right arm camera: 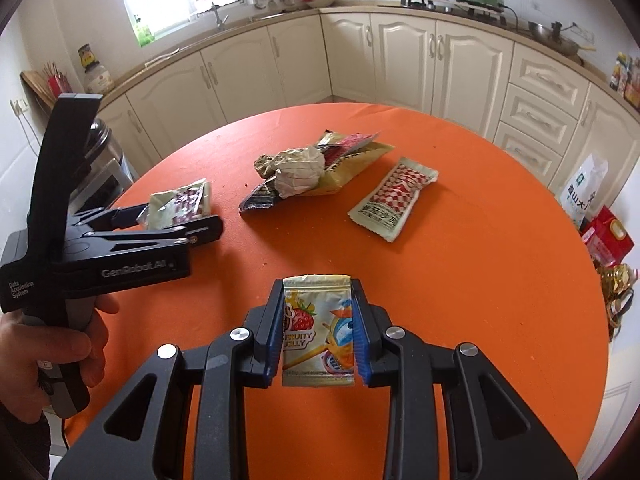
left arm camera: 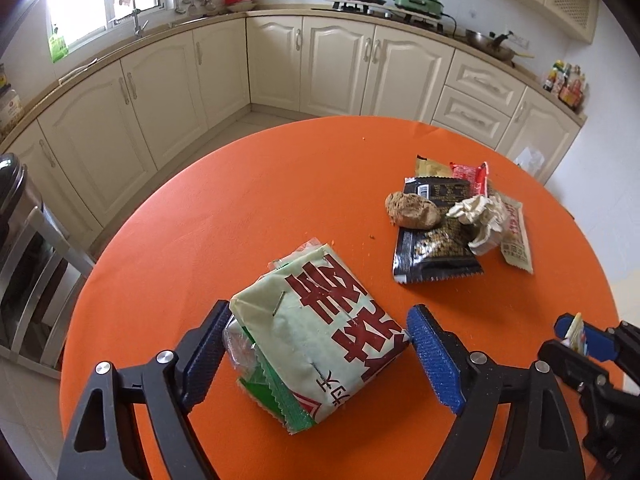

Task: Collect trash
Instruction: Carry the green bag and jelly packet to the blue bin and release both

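On the orange round table [left arm camera: 248, 184], trash was spread out to be picked up. Far to the left, a person's hand [right arm camera: 48, 354] was seen gripping the handle of the left gripper [left arm camera: 318, 342]. Its blue pads [left arm camera: 434, 364] stood apart on both sides of a pale green packet with big red letters [left arm camera: 320, 336]. The left pad looked right against the packet's edge, and the right pad was just beside its corner, so it could not be told if the packet was pressed yet. The packet lay flat on the table, puffy, with a green wrapper [left arm camera: 276, 400] tucked under it.

Further right, a pile of trash [left arm camera: 448, 220] was left on the table: a brown lump, a crumpled white paper, a black wrapper and a red one. A checked sauce packet [right arm camera: 394, 198] lay alone beside the pile.

At the right, the right gripper [right arm camera: 319, 334] was clamped on a fruity jelly pouch [right arm camera: 318, 332], held up off the table.

To do this step well, the left pads should be closed slowly and evenly on the middle of the green packet. A gentle squeeze would probably be enough, since the packet looked soft and might slip or pop out sideways. The wrapper underneath might be left behind, so it should be checked. The jelly pouch should be kept held tight meanwhile.
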### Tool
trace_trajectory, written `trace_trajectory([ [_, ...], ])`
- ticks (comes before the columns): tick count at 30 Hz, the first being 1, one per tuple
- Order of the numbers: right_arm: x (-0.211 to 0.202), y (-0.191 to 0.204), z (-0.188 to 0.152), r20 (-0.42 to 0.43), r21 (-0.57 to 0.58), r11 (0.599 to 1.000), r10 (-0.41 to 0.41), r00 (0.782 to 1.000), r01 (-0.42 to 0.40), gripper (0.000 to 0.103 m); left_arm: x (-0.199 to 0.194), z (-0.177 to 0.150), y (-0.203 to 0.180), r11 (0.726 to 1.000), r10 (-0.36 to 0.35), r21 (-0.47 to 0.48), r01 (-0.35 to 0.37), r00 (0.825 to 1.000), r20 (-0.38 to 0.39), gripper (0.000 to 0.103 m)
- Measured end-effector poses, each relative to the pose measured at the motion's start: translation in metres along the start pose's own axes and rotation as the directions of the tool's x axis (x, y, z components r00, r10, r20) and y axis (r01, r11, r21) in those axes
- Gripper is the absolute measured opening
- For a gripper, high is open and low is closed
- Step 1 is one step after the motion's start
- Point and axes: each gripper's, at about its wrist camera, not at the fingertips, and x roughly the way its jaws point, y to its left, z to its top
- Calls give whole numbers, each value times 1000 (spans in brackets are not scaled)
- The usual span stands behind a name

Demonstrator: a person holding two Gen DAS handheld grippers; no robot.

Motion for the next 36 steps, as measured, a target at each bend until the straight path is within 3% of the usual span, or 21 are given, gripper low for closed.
trace_trajectory([
  [6,-40,-11,-19,32,47,999,-18,999,17,29,-43,-25,-8,1000,-22,-4,22,998,56,83],
  [11,-85,-25,-42,78,80,996,-55,995,49,29,-94,-52,-46,997,-65,42,61,991,117,83],
  [17,-144,-50,-73,138,141,987,-102,985,83,29,-153,-89,-107,980,-166,137,142,969,182,83],
  [22,-197,-84,-99,196,215,970,-158,968,115,29,-192,-117,-159,946,-269,235,222,944,192,83],
  [28,-253,-146,-136,221,354,916,-275,936,186,29,-210,-133,-230,871,-394,367,327,911,125,83],
  [32,-263,-199,-174,153,454,854,-357,922,255,30,-197,-143,-283,795,-467,444,413,884,14,83],
  [36,-253,-247,-214,68,546,793,-364,929,271,30,-165,-155,-333,728,-478,513,454,873,-95,83],
])
